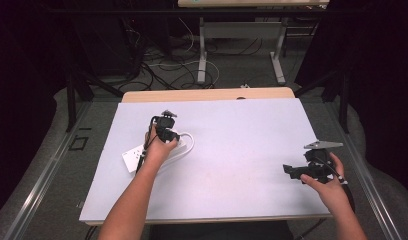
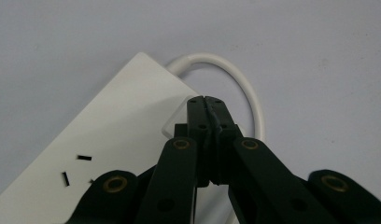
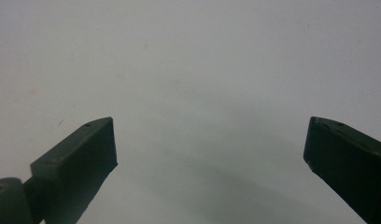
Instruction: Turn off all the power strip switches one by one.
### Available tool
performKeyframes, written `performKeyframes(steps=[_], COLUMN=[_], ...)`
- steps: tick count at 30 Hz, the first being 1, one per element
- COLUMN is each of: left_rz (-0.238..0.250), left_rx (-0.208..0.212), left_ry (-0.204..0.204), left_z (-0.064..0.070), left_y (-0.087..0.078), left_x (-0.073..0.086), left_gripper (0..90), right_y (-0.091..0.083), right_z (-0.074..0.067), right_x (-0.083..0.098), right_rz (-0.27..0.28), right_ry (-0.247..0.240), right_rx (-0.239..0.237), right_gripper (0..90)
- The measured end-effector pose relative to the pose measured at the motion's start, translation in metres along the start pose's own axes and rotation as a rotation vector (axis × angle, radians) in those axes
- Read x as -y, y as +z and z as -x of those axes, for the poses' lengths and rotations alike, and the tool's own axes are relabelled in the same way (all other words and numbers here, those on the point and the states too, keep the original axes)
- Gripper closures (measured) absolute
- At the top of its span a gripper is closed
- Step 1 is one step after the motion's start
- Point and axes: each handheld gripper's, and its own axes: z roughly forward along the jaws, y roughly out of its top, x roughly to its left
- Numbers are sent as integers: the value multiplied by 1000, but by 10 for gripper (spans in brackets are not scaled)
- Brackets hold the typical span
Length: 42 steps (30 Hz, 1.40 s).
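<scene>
L gripper (image 2: 206, 105), jaws shut & empty, tips over white plastic power strip (image 2: 109, 135) switch end, strip running down-left; R gripper (image 3: 209, 144) open, well apart.

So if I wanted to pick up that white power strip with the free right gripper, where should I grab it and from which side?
Probably across its narrow width, near the bare socket end of the power strip, coming straight down from above. It lies flat on the table, so only its long side edges give the jaws something to close on. The other end is crowded by the looped cord and the shut left gripper. The right gripper is open wide.
</scene>
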Motion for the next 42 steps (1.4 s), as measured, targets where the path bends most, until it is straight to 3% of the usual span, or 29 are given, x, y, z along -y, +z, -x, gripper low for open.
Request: performKeyframes(steps=[12, 27, 36, 42], left_rz=[0, 2, -2, -5], left_rx=[4, 23, 16, 8], left_ry=[12, -15, -8, -26], left_z=[-3, -12, -17, -20], left_y=[-10, -29, -37, -40], left_x=[2, 14, 20, 23], left_gripper=[900, 900, 900, 900], right_y=[-1, -1, -2, -3], right_z=[0, 0, 0, 0], right_x=[0, 0, 0, 0], right_rz=[0, 3, 7, 7], right_ry=[1, -5, -1, 4], right_rx=[-1, 1, -1, 0], right_gripper=[21, 21, 21, 21])
